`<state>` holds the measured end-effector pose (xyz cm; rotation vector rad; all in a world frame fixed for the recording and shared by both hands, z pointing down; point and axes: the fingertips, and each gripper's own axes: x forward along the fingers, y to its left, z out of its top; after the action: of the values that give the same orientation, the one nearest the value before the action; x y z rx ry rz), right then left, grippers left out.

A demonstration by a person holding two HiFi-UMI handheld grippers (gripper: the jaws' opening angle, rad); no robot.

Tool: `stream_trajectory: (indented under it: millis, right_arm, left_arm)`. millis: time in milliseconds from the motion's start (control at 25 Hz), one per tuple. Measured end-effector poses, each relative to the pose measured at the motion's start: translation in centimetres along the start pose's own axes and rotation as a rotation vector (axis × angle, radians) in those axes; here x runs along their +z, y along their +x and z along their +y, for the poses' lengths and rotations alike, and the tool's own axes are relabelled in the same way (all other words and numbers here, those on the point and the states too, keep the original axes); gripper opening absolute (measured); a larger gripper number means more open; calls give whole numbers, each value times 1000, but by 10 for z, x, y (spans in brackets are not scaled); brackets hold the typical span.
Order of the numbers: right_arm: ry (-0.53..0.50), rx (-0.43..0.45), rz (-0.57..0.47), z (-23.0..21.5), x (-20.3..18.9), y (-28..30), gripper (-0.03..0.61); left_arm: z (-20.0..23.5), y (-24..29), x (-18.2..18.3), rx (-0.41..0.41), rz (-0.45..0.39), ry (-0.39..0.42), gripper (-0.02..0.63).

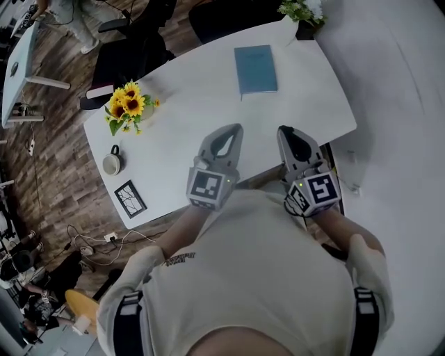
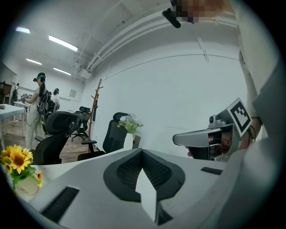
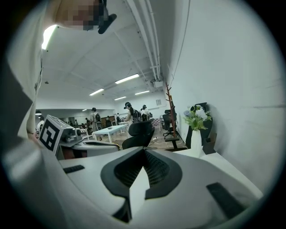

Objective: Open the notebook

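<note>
- The notebook point(image 1: 255, 68) lies closed and flat on the far part of the table point(image 1: 181, 132), well apart from both grippers.
- The left gripper point(image 1: 231, 129) and the right gripper point(image 1: 285, 131) are held over the near edge, each with its jaws brought together and nothing between them.
- With the jaws together, the cover would likely be pushed rather than lifted, and the book slid towards the flower vase point(image 1: 304, 12).
- Pages might be caught along with the cover if the edge is pinched too deep.
- The long axis runs away from the person, slightly tilted; the spine side cannot be made out.
</note>
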<state>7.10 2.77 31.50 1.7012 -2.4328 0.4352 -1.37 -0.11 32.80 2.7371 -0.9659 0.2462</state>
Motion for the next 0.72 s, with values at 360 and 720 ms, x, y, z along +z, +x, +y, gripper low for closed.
stream_trajectory:
  millis: [360, 720]
  right_arm:
    - [6, 33, 8, -16, 7, 31, 3]
    - [38, 82, 27, -44, -2, 42, 3]
  left_arm:
    - [18, 21, 0, 28, 19, -11, 8]
    - [20, 44, -1, 101, 42, -18, 8]
